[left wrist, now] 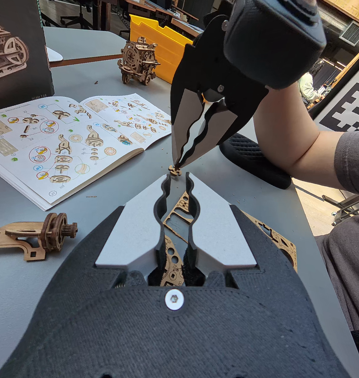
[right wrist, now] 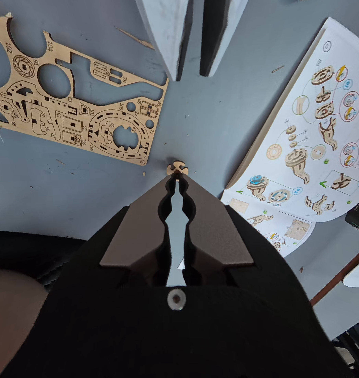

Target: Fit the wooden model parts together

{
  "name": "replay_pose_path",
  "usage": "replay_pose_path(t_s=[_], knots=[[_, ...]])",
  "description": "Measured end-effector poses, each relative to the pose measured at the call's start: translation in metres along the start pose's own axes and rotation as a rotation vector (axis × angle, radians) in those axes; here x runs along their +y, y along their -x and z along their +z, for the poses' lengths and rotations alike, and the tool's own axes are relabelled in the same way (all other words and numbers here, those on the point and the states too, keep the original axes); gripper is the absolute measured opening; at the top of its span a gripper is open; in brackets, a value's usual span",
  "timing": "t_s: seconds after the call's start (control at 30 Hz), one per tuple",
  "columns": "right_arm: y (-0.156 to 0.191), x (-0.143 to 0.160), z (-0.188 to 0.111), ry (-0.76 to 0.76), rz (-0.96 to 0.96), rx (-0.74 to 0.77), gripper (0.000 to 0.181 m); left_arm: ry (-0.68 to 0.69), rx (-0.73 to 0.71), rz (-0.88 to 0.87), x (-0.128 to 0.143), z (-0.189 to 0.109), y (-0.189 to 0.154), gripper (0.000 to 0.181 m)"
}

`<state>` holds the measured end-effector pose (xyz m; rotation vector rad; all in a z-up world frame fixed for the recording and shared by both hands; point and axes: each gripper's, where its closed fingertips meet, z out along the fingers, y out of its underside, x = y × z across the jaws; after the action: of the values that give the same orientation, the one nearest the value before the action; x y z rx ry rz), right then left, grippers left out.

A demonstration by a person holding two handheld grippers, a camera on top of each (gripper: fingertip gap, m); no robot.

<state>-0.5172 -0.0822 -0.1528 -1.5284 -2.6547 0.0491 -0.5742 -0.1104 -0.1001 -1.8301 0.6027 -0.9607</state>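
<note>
My right gripper (right wrist: 177,178) is shut on the thin peg of a small notched wooden disc (right wrist: 177,166), which it holds upright with the disc against the grey table (right wrist: 205,122). In the left wrist view the right gripper (left wrist: 177,163) comes down from above onto the same disc (left wrist: 174,170). My left gripper (left wrist: 177,175) is open and empty, with its tips just in front of the disc and apart from it. It also shows in the right wrist view (right wrist: 190,77), at the top. A laser-cut wooden parts sheet (right wrist: 72,102) lies flat beneath the left gripper (left wrist: 177,218).
An open instruction booklet (left wrist: 72,143) lies to the left. A wooden sub-assembly (left wrist: 49,231) lies at the near left. A built wooden model (left wrist: 138,59), a yellow bin (left wrist: 164,47) and a dark box (left wrist: 15,51) stand at the back. A person's forearm (left wrist: 293,133) rests on a black pad (left wrist: 254,159) by the right table edge. My hands' fingertips stand some 9 cm from each other. The built wooden model (left wrist: 138,59) sits 30 cm or so from the ends of my right fingers.
</note>
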Motion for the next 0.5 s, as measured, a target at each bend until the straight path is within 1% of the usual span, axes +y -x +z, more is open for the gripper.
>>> replay_pose_path(t_s=[0.07,0.13,0.23,0.33,0.4,0.5], knots=[[0.001,0.000,-0.002,-0.013,0.009,-0.003,0.002,0.000,0.000,0.000,0.000,0.000,0.000,0.013],[0.003,0.001,0.004,-0.001,0.009,-0.025,0.002,0.001,0.000,0.000,0.000,0.000,0.000,0.012],[0.001,0.001,-0.003,-0.029,0.005,0.001,0.002,0.000,0.000,0.001,0.000,0.000,0.000,0.012],[0.004,0.001,0.003,-0.032,0.022,-0.035,0.002,0.001,0.001,0.001,0.000,0.000,0.000,0.012],[0.002,0.003,-0.001,-0.058,0.013,-0.019,0.002,0.000,0.000,0.002,0.000,0.000,0.000,0.012],[-0.001,0.000,-0.015,-0.158,0.018,0.021,0.002,-0.002,0.000,0.003,0.000,-0.001,0.000,0.012]])
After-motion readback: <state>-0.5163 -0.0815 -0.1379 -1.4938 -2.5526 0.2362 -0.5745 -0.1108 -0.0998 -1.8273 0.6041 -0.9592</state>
